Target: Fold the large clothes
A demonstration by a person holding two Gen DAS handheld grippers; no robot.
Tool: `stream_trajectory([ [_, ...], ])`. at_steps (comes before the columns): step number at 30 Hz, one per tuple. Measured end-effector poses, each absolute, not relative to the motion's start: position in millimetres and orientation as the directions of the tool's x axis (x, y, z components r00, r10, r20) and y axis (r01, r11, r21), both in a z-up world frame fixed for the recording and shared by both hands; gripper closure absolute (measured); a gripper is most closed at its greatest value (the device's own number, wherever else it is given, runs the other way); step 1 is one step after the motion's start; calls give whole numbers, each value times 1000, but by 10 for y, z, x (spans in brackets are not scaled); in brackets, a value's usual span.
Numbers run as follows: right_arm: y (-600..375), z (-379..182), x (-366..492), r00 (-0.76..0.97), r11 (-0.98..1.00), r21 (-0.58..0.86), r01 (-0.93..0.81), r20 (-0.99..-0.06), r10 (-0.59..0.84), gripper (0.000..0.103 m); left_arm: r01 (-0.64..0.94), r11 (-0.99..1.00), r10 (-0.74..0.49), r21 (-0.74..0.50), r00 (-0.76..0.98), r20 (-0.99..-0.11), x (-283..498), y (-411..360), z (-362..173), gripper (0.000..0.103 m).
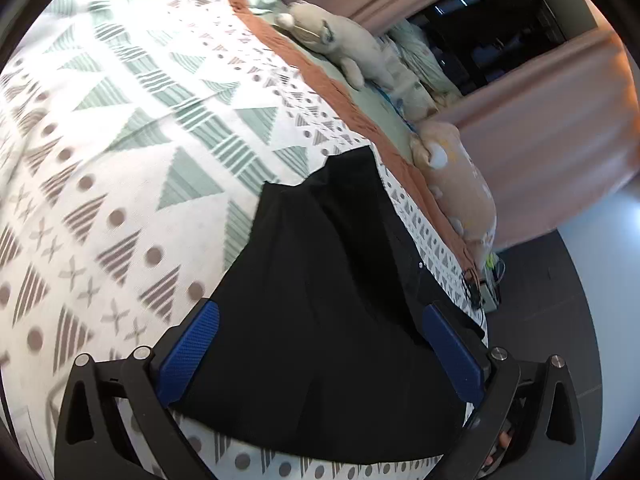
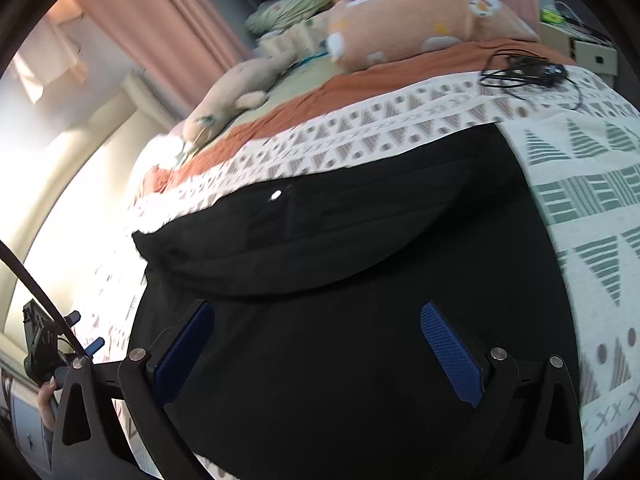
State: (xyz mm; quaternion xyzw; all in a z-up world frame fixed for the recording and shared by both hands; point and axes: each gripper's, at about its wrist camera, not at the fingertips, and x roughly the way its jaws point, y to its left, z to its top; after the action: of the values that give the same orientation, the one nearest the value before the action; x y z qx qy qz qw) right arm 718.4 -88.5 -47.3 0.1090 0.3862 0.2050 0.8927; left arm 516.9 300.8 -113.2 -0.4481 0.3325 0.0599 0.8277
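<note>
A black garment (image 1: 320,280) lies flat on the patterned bedspread (image 1: 120,140). In the right wrist view it is a folded pair of trousers (image 2: 340,280) with a small white button near the waistband. My left gripper (image 1: 320,344) hovers over its near part, open, blue pads wide apart with only cloth below them. My right gripper (image 2: 318,344) is also open above the black cloth, pressing on nothing. The left gripper (image 2: 84,330) shows again at the left edge of the right wrist view, held by a hand (image 2: 46,396).
A beige plush toy (image 1: 340,44) and an orange plush pillow (image 1: 460,184) lie along the bed's far side on an orange sheet. A black cable bundle (image 2: 524,70) rests on the bedspread. Pink curtains (image 1: 540,120) and dark floor (image 1: 540,300) lie beyond the bed edge.
</note>
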Motion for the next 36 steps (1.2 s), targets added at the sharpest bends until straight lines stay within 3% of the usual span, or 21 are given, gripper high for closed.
stream_trajectory([
  [5, -459, -545, 7133, 575, 910, 295, -290, -707, 412, 0, -491, 550, -160, -676, 732, -662, 4802, 2946, -1313, 7],
  [12, 113, -687, 7221, 540, 935, 178, -305, -777, 324, 3, -532, 545, -115, -648, 718, -687, 4694, 3023, -1425, 8],
  [14, 289, -739, 7263, 543, 945, 135, -299, -790, 285, 7, -529, 543, -124, -652, 717, -686, 4668, 3058, -1492, 8],
  [16, 388, -829, 7349, 530, 957, 122, -263, -811, 249, 22, -537, 531, -135, -655, 710, -692, 4632, 3074, -1574, 8],
  [18, 449, -919, 7416, 514, 965, 116, -236, -828, 225, 30, -542, 526, -141, -655, 704, -696, 4599, 3100, -1620, 8],
  [28, 849, -1147, 7825, 526, 980, -45, -193, -848, 65, 32, -607, 509, -64, -611, 681, -730, 4457, 3310, -1696, 8],
  [36, 996, -1153, 8397, 512, 985, -88, -148, -859, 0, 32, -610, 490, -74, -622, 682, -727, 4562, 3374, -1745, 8],
])
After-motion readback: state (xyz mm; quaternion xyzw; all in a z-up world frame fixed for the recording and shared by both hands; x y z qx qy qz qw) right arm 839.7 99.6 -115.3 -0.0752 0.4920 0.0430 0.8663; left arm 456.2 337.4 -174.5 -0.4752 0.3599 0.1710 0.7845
